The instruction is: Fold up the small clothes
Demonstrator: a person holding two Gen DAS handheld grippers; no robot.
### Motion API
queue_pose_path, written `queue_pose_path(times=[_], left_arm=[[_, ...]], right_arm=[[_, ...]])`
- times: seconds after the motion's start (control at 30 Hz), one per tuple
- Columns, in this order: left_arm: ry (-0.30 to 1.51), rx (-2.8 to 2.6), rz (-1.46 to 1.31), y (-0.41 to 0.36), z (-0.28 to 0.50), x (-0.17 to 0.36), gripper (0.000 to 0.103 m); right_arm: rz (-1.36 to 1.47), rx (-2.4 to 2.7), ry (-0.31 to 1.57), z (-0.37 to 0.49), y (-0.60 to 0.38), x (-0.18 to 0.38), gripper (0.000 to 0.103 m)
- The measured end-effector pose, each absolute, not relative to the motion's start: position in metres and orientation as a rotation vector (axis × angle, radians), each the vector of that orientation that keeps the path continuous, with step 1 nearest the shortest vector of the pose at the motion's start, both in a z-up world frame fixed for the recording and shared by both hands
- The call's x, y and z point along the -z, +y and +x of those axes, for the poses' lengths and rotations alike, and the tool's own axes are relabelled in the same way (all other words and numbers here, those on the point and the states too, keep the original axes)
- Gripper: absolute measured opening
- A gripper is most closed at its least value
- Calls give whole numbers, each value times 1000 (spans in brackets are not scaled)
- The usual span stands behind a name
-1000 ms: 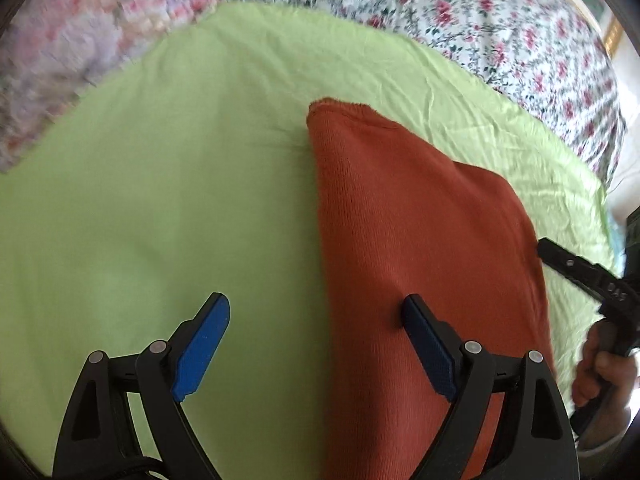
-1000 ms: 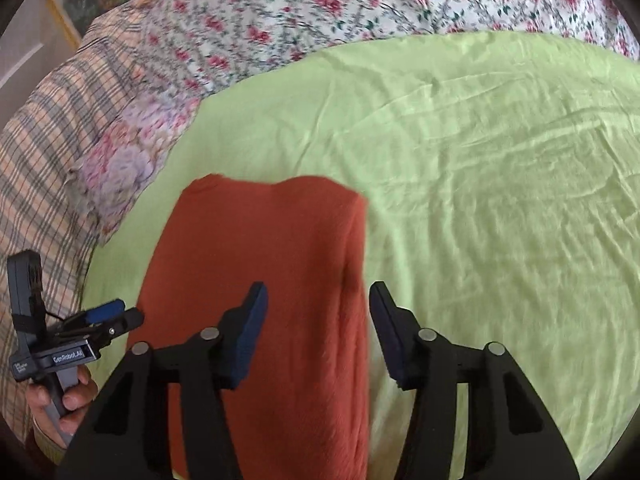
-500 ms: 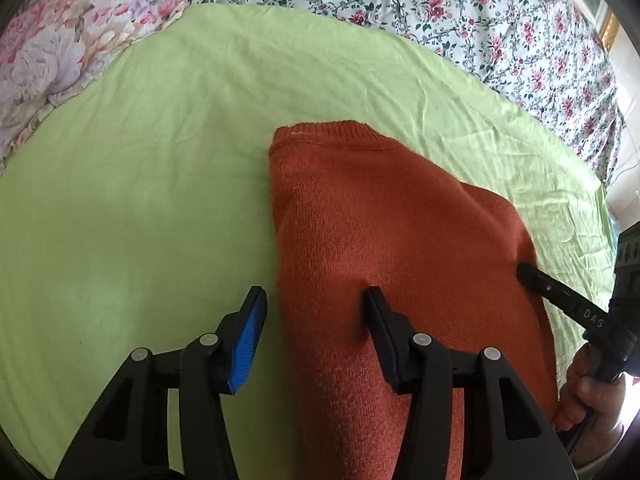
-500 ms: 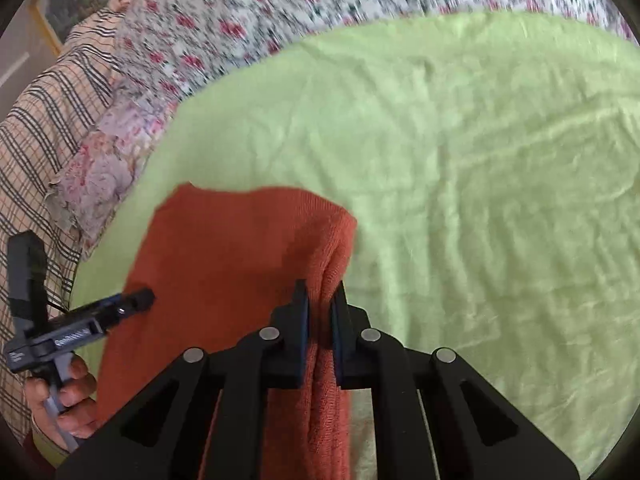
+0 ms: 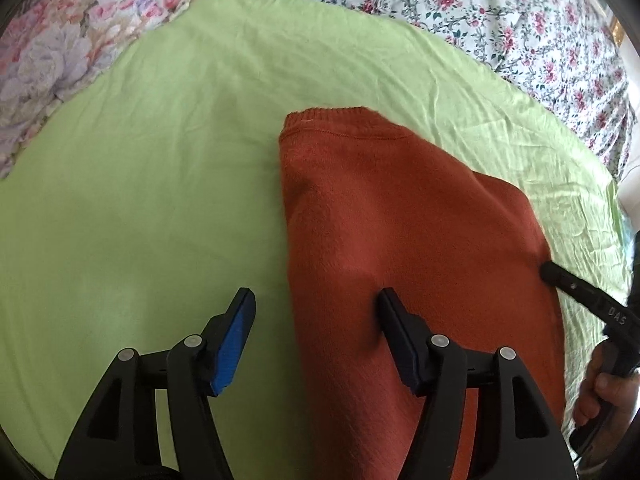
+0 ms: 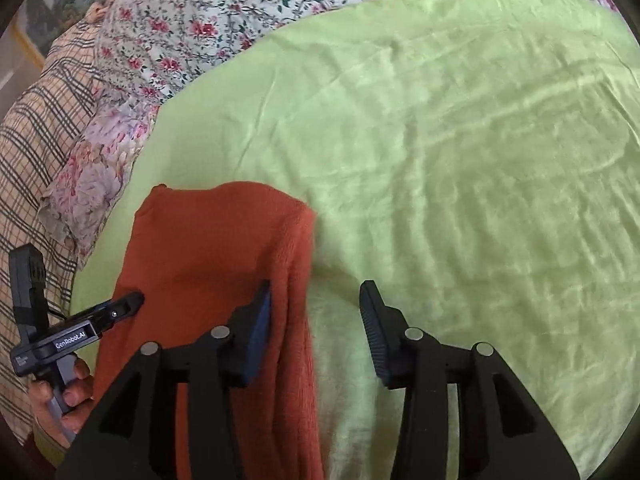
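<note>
The rust-orange sweater [image 5: 400, 240] is already folded into a long strip, sitting centre-right in the left view, on the green sheet [image 5: 140, 200]. Both tongs are released right now — the left gripper [image 5: 316, 316] straddles the sweater's left edge, and the right gripper [image 6: 314, 304] straddles the right edge, low in its frame. Looks like they're lining up for the next fold — probably pinch both edges together, evenly, so the knit doesn't slide apart.
</note>
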State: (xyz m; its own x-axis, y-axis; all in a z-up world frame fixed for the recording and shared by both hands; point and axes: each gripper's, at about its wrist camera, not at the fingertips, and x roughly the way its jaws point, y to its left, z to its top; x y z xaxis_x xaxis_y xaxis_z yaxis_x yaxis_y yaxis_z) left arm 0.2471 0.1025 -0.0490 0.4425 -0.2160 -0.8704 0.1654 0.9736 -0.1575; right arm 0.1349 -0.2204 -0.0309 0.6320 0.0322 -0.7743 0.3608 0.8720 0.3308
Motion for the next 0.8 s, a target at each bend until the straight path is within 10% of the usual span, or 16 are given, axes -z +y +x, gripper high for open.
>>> queue_pose_path(times=[0.37, 0.8], left_arm=[[1006, 208, 50, 105, 153, 20, 73], [977, 104, 212, 117, 12, 14, 84]], right_arm=[[385, 181, 818, 70, -183, -5, 47], [232, 41, 847, -28, -88, -12, 92]])
